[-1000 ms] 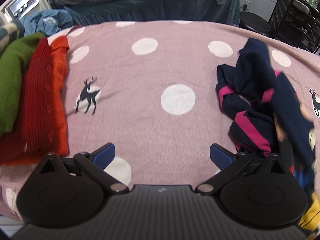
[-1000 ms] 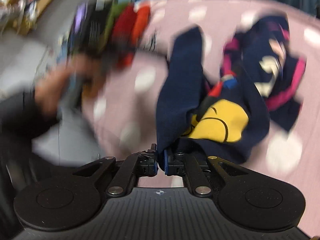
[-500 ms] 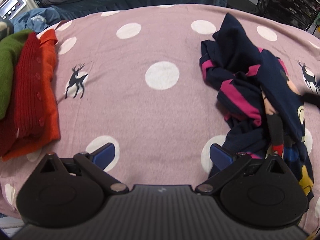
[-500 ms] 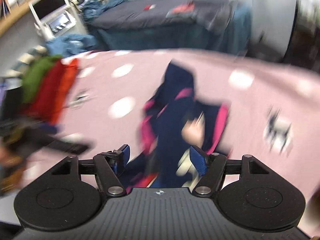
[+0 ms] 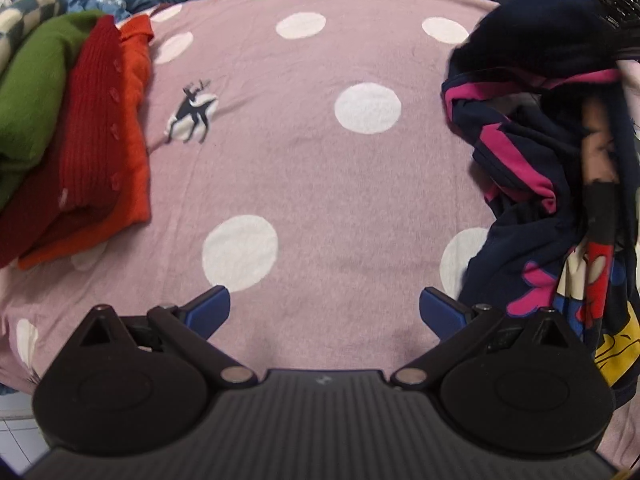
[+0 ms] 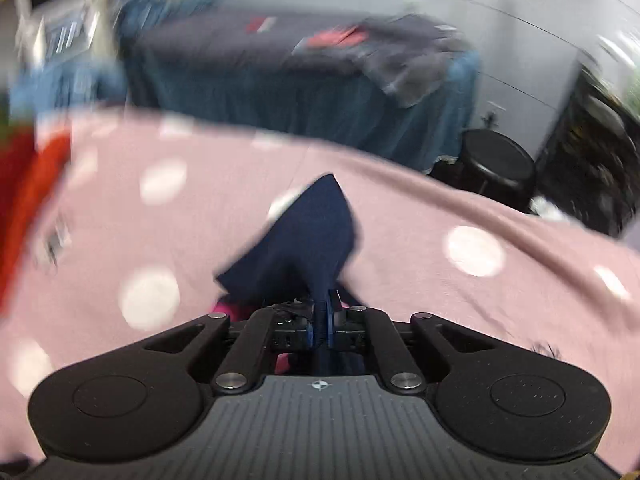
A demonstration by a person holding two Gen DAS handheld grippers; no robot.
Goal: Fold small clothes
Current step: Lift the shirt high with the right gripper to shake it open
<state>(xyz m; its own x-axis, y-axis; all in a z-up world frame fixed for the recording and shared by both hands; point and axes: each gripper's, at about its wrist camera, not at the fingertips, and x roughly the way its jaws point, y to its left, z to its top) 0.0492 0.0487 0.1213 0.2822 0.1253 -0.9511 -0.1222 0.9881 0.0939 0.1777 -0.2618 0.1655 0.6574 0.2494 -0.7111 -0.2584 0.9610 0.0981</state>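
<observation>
Navy garment [image 5: 552, 184] hangs bunched off to the left gripper's [image 5: 324, 308] right, clamped in the right gripper [image 6: 320, 328]. Left fingers gape wide over the pink blanket [image 5: 304, 168], so it'd have to reach right for a free edge.

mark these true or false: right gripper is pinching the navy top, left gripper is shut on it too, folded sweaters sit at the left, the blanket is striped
1. The right gripper is pinching the navy top. True.
2. The left gripper is shut on it too. False: its fingers are wide apart and hold nothing.
3. Folded sweaters sit at the left. True.
4. The blanket is striped. False: it is pink with white dots and a deer print.
</observation>
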